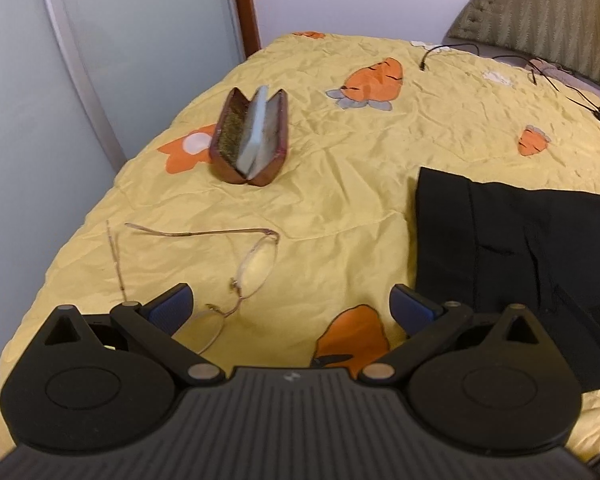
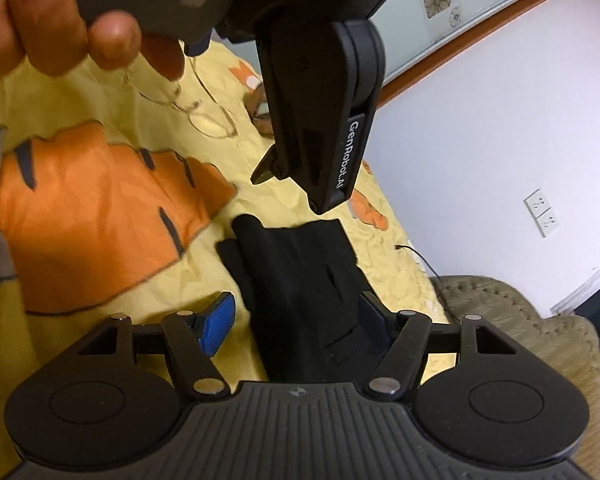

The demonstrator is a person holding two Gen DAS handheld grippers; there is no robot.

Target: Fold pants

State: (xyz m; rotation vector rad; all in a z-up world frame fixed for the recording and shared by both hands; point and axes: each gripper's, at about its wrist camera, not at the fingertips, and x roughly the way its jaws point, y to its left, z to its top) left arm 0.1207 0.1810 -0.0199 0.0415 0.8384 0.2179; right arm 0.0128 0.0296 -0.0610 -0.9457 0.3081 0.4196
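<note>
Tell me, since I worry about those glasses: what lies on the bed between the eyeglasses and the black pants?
Only bare yellow bedspread separates the eyeglasses from the black pants, with an orange carrot print nearer the camera. The left wrist view shows it.

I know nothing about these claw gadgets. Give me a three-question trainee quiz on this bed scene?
1. True or false: the glasses case is open.
2. What lies in front of the left claw: A) phone B) glasses C) sock
3. Fill in: the black pants lie on a ____ bedspread.

Key: 1 true. 2 B. 3 yellow. The right claw is open, its pads either side of the pants without pressing them.
</note>
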